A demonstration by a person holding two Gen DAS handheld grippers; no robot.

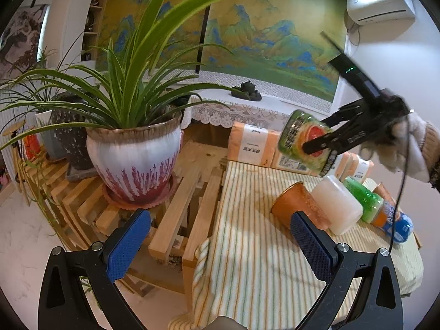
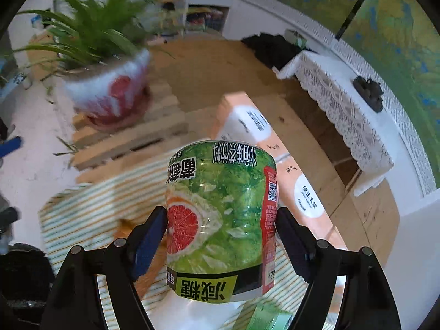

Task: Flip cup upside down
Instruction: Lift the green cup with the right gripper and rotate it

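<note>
My right gripper (image 2: 221, 229) is shut on a green cup with a grapefruit label (image 2: 220, 220). It holds the cup in the air above the striped cloth, label text upside down. In the left wrist view the same cup (image 1: 305, 143) hangs tilted between the black fingers of the right gripper (image 1: 316, 144), above the other cups. My left gripper (image 1: 220, 242) is open and empty over the near edge of the striped cloth (image 1: 247, 247).
An orange cup (image 1: 297, 206), a white cup (image 1: 338, 203), a green cup (image 1: 363, 199) and a blue-orange cup (image 1: 396, 222) lie in a row on the cloth. Tissue packs (image 1: 253, 143) stand behind. A large potted plant (image 1: 134, 162) sits on wooden slats at the left.
</note>
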